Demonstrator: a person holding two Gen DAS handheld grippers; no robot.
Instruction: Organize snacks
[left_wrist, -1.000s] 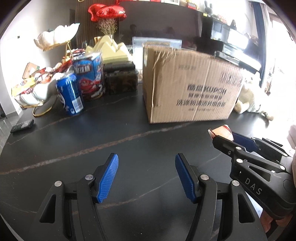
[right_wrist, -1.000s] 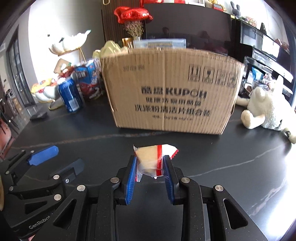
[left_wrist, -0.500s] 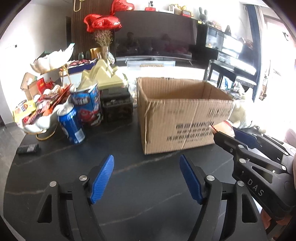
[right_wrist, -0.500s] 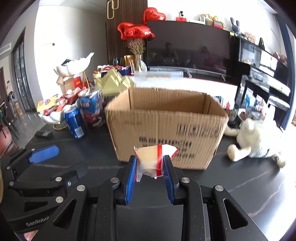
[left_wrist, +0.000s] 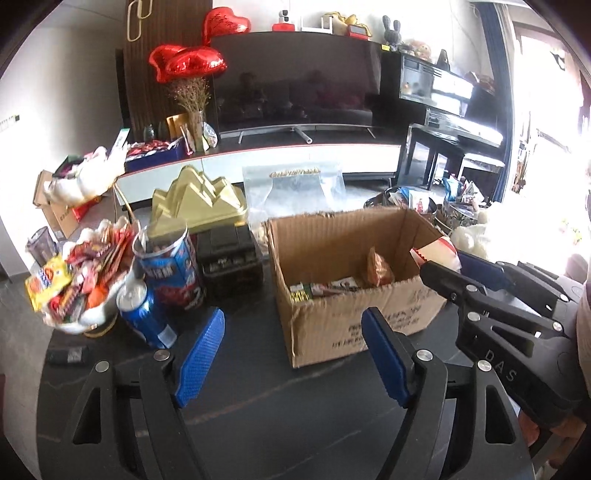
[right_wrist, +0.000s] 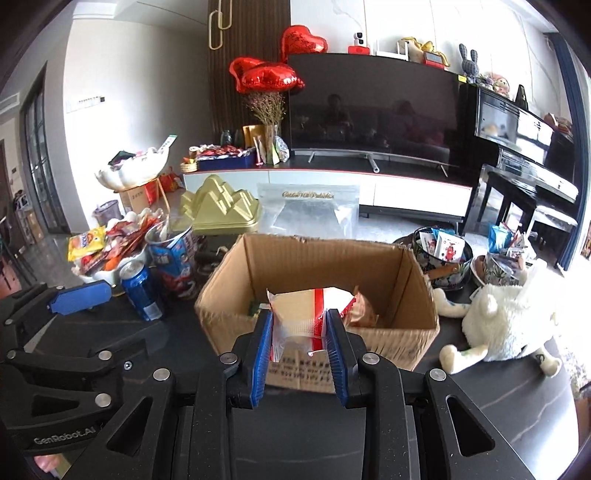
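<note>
Your dark table carries everything here, with the open cardboard box the biggest thing on it, standing in the middle ahead of both grippers. Inside the box you can see an orange-brown snack bag leaning against the far right wall and some small packets lying on its floor. To the right of the box lies a white plush toy, and behind that stand two bowls of snacks. To the left of the box, a white dish heaped with snacks stands at the table's edge, with a tall blue and red tub and a blue can just beside it; the can stands in front of the tub. A gold mountain-shaped box rests on a black case behind them. Your left gripper is empty: its jaws have just been opening and now stand wide apart over bare table in front of the box. Your right gripper is clamped on a clear-wrapped pastry with a red stripe, held in the air at the box's near wall, its top showing above the rim against the box's inside.
</note>
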